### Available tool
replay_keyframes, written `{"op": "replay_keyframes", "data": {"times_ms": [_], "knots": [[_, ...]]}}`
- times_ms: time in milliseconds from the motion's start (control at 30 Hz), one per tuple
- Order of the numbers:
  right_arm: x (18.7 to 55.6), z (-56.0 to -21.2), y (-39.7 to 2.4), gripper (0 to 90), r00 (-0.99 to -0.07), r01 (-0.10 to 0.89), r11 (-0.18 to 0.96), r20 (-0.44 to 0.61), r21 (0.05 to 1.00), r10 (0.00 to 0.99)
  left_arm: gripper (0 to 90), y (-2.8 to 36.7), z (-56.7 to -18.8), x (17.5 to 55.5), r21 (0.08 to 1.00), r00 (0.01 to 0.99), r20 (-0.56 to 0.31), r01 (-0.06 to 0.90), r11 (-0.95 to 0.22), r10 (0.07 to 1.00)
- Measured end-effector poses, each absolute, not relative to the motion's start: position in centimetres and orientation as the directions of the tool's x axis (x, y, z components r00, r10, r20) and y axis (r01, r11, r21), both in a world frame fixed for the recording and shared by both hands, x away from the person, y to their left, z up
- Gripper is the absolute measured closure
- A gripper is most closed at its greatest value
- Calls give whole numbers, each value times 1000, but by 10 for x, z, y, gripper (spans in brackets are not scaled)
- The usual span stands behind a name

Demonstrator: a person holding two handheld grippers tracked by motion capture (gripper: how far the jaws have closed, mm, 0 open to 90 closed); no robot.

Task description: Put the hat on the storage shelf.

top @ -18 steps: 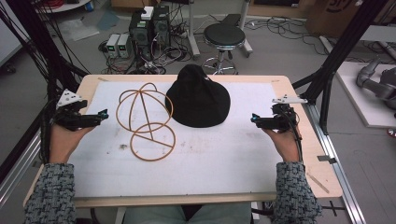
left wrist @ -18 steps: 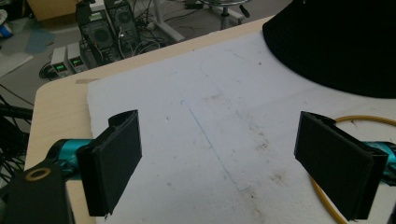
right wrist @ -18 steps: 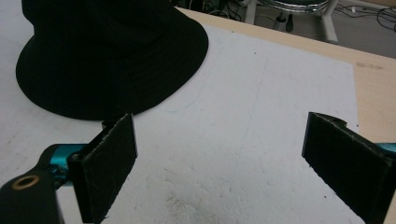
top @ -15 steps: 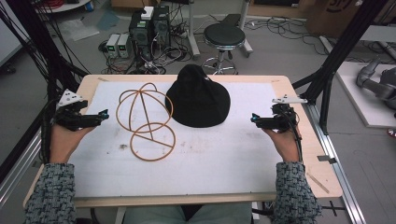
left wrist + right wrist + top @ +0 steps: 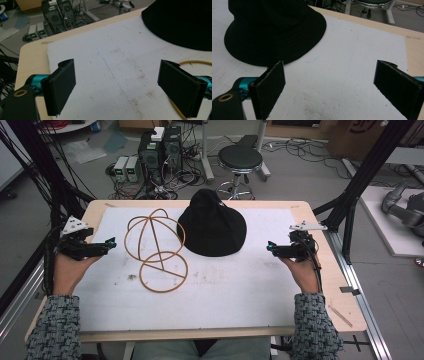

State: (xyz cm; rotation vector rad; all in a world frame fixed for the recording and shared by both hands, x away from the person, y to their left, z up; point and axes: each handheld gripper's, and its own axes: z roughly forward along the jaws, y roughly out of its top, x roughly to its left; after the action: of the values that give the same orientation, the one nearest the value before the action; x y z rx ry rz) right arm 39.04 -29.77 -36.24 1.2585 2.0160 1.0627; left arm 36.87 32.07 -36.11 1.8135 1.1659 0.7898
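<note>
A: What do your hands hold?
B: Your left gripper (image 5: 111,241) sits at the left edge of the table (image 5: 320,317). Its jaws are wide apart and hold nothing. Your right gripper (image 5: 270,247) is at the right edge, spread open and empty too.
A: What lies between them?
B: The wire frame (image 5: 156,250) lies on the white mat (image 5: 235,285), near your left gripper. The black hat (image 5: 212,225) sits just beside it, farther back.

A matt black cloth hat (image 5: 212,224) is resting on a rough, stained white foam-like sheet (image 5: 240,285) covering the pale, smooth wooden table (image 5: 345,285), beside a thin tan wire-like frame (image 5: 155,247), while the left gripper (image 5: 116,87) is showing dull black, slightly grainy jaw pads.
</note>
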Motion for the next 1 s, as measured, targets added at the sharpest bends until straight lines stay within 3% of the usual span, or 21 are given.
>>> {"op": "replay_keyframes", "data": {"times_ms": [1000], "knots": [[445,-322,-237,100,-539,429,293,-18,855,842,155,324,-362,368,881,366,69,415,-229,928]]}}
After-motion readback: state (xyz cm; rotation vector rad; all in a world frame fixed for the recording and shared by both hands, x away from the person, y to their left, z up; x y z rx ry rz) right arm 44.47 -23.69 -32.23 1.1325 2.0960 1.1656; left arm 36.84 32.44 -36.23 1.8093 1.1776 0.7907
